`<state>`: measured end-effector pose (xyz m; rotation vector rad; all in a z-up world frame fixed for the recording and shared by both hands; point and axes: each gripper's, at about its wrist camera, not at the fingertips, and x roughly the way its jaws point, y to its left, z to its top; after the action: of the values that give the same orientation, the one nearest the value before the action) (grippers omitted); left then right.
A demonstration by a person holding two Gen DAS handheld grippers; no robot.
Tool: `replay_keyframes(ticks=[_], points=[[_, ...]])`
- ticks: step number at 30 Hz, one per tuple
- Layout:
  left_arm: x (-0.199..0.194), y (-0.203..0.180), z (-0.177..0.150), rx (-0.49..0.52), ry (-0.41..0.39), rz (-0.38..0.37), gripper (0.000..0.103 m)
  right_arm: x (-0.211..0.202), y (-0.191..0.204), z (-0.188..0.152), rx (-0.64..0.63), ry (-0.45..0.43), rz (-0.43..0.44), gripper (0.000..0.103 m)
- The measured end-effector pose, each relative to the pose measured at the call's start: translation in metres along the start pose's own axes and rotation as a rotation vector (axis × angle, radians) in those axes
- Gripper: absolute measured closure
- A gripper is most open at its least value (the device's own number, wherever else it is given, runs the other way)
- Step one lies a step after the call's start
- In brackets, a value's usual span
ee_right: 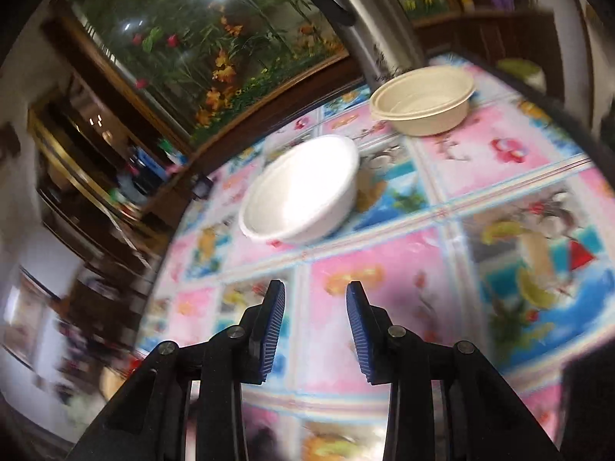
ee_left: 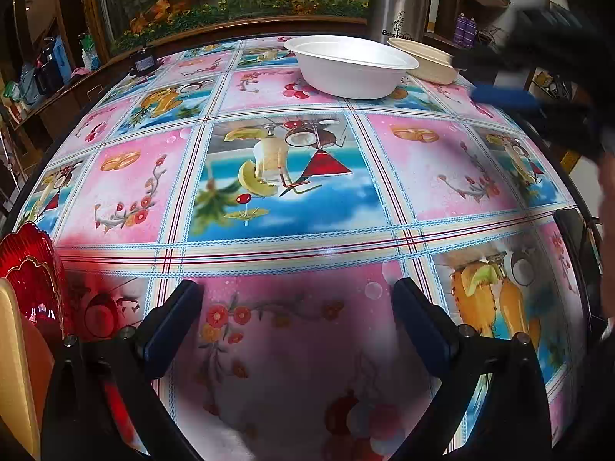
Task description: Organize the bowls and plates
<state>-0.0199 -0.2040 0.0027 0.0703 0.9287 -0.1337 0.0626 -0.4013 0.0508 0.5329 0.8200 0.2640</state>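
Standing wide and empty, the left gripper is held over bare table near the red plate; the right gripper, narrow and empty, is aimed at the white bowl near the far edge.

left claw wide open, right claw part-open (both empty)

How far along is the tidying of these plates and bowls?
Done: a red plate stands beside a tan one at the left edge. In hand: nothing; both the left tongs and right tongs are empty. Left: the white bowl and beige bowl sit apart, unstacked.
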Motion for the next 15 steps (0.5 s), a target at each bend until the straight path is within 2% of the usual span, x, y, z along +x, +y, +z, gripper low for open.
replay_keyframes(ticks=[4, 10, 14, 15], points=[[0.0, 0.0, 0.0, 0.0, 0.0, 0.0, 0.002, 0.024, 0.002, 0.028, 0.051, 0.018, 0.02, 0.07], [0.0, 0.0, 0.0, -0.001, 0.0, -0.001, 0.002, 0.071, -0.003, 0.053, 0.118, 0.072, -0.038, 0.071], [0.0, 0.0, 0.0, 0.0, 0.0, 0.0, 0.002, 0.093, -0.012, 0.057, 0.166, 0.11, -0.053, 0.094], [0.0, 0.0, 0.0, 0.0, 0.0, 0.0, 0.002, 0.091, -0.014, 0.056, 0.172, 0.11, -0.049, 0.096]])
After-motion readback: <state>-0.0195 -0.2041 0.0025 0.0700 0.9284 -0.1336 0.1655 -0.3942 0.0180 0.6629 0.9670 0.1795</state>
